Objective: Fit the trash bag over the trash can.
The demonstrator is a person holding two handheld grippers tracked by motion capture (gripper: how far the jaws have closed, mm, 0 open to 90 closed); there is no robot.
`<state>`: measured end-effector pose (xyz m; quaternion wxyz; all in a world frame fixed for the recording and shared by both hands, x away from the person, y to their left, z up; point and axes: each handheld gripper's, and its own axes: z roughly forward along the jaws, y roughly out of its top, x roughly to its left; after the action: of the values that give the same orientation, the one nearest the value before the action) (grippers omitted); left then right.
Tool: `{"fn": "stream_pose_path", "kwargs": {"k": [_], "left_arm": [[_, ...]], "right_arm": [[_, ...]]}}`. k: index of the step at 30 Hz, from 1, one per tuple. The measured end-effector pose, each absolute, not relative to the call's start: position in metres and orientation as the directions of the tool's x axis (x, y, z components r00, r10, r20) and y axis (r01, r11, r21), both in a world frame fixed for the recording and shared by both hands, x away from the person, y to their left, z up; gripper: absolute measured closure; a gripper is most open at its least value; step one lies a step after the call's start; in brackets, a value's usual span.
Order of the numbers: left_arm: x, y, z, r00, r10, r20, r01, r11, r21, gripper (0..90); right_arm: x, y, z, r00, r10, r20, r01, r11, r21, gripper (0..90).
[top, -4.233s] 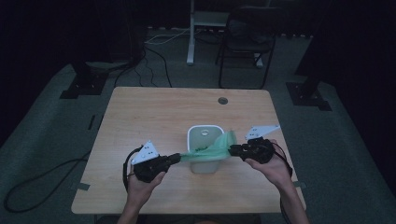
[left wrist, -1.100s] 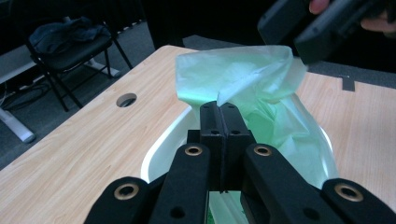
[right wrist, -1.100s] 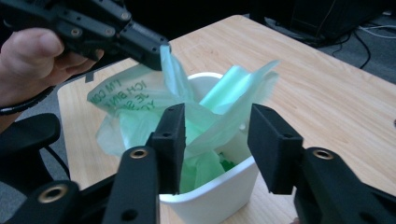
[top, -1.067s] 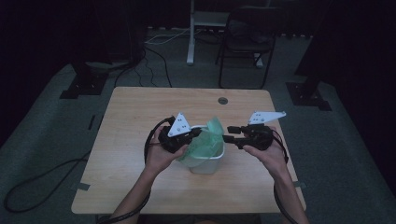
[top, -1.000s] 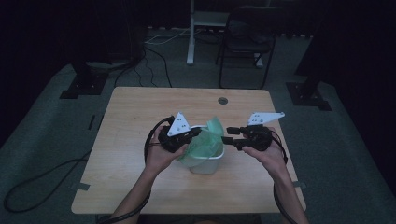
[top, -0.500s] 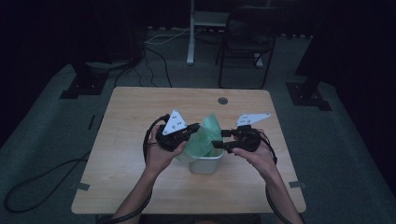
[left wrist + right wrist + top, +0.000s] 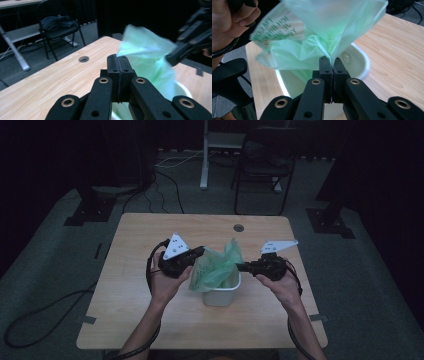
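Both grippers, left [image 7: 197,254] and right [image 7: 243,267], jaws clamped on a green bag [image 7: 217,267], spread it to line the white bin [image 7: 222,295] at frame centre; the right's jaws just closed.

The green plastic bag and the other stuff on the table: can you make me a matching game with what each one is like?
Things:
1. thin green plastic bag
2. small white plastic bin
3. light wooden table
4. right claw

States:
A. has a round hole near its far edge
B. shut on the bag's edge
C. held up between both claws
D. stands open under the bag

Pairs: 1-C, 2-D, 3-A, 4-B
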<state>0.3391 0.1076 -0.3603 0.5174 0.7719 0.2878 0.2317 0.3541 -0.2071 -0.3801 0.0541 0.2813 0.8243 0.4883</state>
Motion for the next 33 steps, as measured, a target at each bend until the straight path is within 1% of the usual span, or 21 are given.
{"fn": "stream_pose_path", "kwargs": {"k": [1,11,18,22,23,24,27,28,30,33], "left_arm": [[0.339,0.108,-0.360,0.727,0.684,0.060,0.205,-0.299,0.932,90.0],[0.356,0.129,-0.381,0.646,0.763,-0.029,0.325,-0.241,0.915,90.0],[0.361,0.141,-0.392,0.605,0.793,-0.069,0.380,-0.212,0.900,90.0],[0.362,0.146,-0.395,0.590,0.803,-0.083,0.396,-0.198,0.897,90.0],[0.361,0.147,-0.395,0.594,0.800,-0.086,0.395,-0.196,0.898,90.0],[0.360,0.147,-0.395,0.599,0.796,-0.084,0.391,-0.199,0.899,90.0],[0.358,0.145,-0.393,0.609,0.789,-0.077,0.381,-0.206,0.902,90.0],[0.357,0.144,-0.393,0.612,0.787,-0.077,0.379,-0.206,0.902,90.0],[0.357,0.143,-0.392,0.615,0.785,-0.074,0.376,-0.209,0.903,90.0],[0.357,0.143,-0.393,0.617,0.783,-0.076,0.376,-0.208,0.903,90.0]], "right_arm": [[0.354,-0.207,-0.380,-0.836,0.517,0.185,0.411,0.365,0.835,89.2],[0.351,-0.240,-0.384,-0.767,0.617,0.176,0.466,0.347,0.814,89.6],[0.351,-0.251,-0.391,-0.727,0.664,0.177,0.508,0.346,0.788,89.6],[0.351,-0.254,-0.392,-0.717,0.673,0.181,0.516,0.338,0.787,89.1],[0.351,-0.255,-0.392,-0.714,0.676,0.182,0.518,0.335,0.787,87.8],[0.352,-0.255,-0.391,-0.717,0.673,0.182,0.514,0.333,0.791,84.1],[0.351,-0.252,-0.388,-0.721,0.676,0.155,0.488,0.336,0.806,64.0],[0.351,-0.250,-0.386,-0.718,0.684,0.129,0.471,0.340,0.814,59.9],[0.349,-0.245,-0.383,-0.711,0.699,0.077,0.443,0.360,0.821,54.7],[0.348,-0.237,-0.379,-0.716,0.698,0.005,0.396,0.401,0.826,50.2]]}}
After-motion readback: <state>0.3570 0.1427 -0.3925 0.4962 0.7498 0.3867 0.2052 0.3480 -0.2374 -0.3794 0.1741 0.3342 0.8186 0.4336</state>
